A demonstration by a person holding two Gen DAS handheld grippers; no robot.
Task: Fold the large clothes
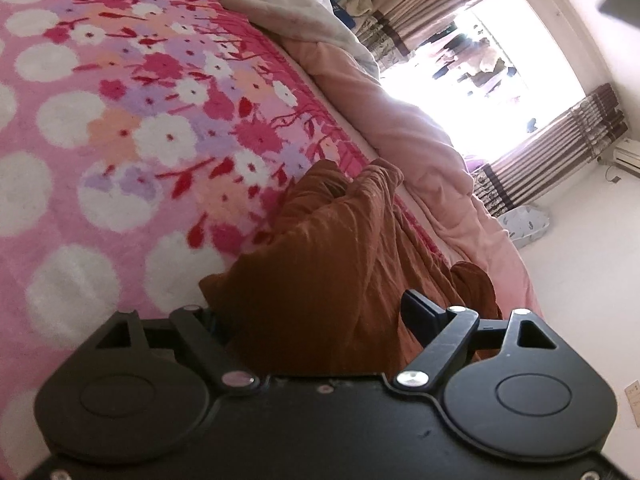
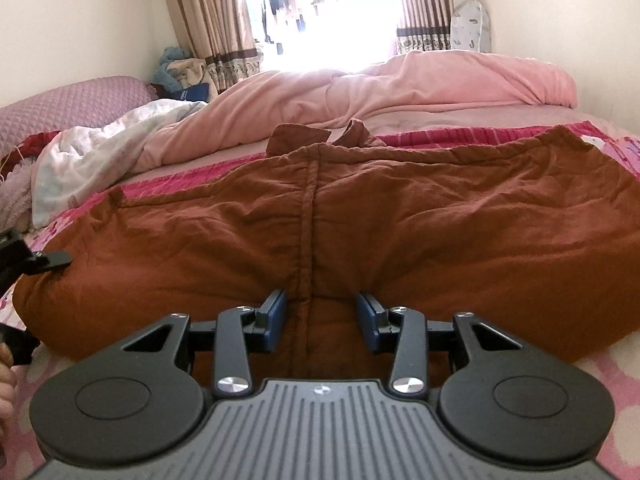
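A large brown garment (image 2: 400, 216) lies spread across the flowered pink blanket (image 1: 100, 128), with a raised seam running from front to back. In the right wrist view my right gripper (image 2: 322, 312) sits at the garment's near edge. Its blue pads (image 2: 280, 314) press on a bunched fold of cloth around that seam. In the left wrist view my left gripper (image 1: 312, 308) stands wide at the garment's end (image 1: 320, 264). Cloth lies between the jaws and covers one finger. The other finger (image 1: 420, 312) shows bare. One left fingertip (image 2: 56, 258) also shows at the garment's left end.
A rumpled pink quilt (image 2: 400, 84) and a white cover (image 2: 92, 148) lie along the bed's far side, with a purple pillow (image 2: 68, 104) at the left. Behind them are a bright window and striped curtains (image 2: 208, 20). A person's fingers (image 2: 6, 380) show at the left edge.
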